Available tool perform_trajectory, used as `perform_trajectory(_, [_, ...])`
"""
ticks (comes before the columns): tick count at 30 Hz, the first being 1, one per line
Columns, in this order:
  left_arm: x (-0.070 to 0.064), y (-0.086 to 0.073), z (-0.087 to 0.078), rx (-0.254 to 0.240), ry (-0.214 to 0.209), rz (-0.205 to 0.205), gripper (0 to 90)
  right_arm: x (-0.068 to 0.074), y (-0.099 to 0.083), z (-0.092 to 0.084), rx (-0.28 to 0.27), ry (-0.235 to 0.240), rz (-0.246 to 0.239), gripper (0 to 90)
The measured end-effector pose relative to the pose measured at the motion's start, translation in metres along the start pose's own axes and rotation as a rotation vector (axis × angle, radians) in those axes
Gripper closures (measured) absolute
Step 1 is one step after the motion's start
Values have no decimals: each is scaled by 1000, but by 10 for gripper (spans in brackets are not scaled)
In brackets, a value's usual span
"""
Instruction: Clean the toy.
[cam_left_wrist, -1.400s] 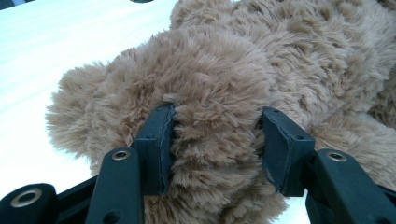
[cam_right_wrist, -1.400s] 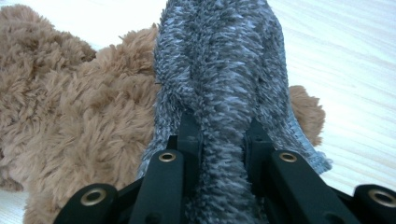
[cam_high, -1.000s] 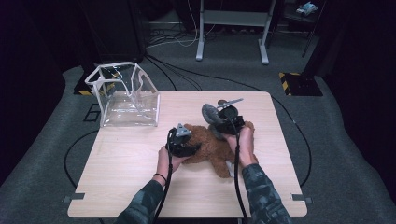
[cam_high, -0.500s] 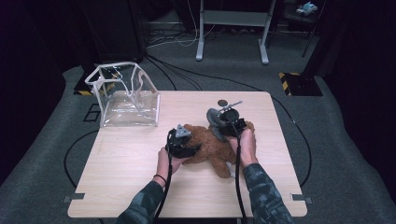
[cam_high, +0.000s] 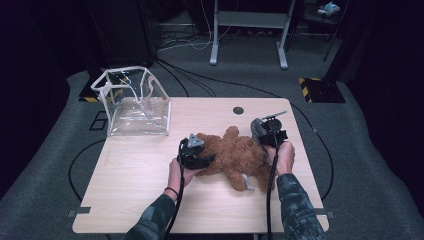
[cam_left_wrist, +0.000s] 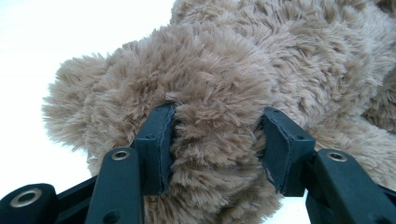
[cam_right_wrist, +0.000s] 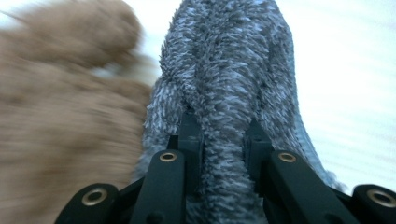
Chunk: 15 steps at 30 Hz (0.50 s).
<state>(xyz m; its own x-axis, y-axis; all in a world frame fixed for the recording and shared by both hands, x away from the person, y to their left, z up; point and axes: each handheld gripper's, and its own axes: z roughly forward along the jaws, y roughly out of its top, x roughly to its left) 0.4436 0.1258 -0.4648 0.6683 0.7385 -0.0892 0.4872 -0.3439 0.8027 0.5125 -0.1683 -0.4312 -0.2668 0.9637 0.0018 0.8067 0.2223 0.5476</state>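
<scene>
A brown teddy bear (cam_high: 235, 152) lies on its back in the middle of the wooden table (cam_high: 140, 185). My left gripper (cam_high: 197, 152) is at the bear's left end. In the left gripper view the left gripper (cam_left_wrist: 215, 135) is shut on a thick fold of the bear's fur (cam_left_wrist: 224, 70), with both pads sunk into it. My right gripper (cam_high: 267, 132) is at the bear's right side, low over the table. It holds a grey fluffy plush piece (cam_high: 256, 129). In the right gripper view the right gripper (cam_right_wrist: 222, 140) pinches the grey plush (cam_right_wrist: 233, 70), and the brown bear (cam_right_wrist: 56, 93) is blurred to its left.
A clear plastic bag (cam_high: 132, 102) with white trim stands open at the table's far left corner. A round cable hole (cam_high: 238, 110) sits near the far edge. Cables trail from both grippers over the near edge.
My right gripper has carried the grey plush to the right and lower, from over the bear to the bear's right side. The left gripper and the bear have stayed put.
</scene>
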Motion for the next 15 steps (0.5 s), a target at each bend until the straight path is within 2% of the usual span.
perform_trajectory(2, [1,-1,0,-5,-4,-3,481,-11,-10,13,15,20,43,751])
perform_trajectory(4, [1,-1,0,-7,-2,-5,481,-13,-13,15,17,22,48,751])
perform_trajectory(7, [1,0,0,-2,0,-5,481,-19,-16,17,48,-40,35,751])
perform_trajectory(10, [2,0,0,2,-2,2,481,-33,-21,15,81,-115,41,750])
perform_trajectory(12, [2,0,0,2,-4,3,481,-39,-23,8,58,-113,61,749])
perform_trajectory(15, [2,0,0,6,-4,4,481,-38,-23,-11,-30,-59,63,749])
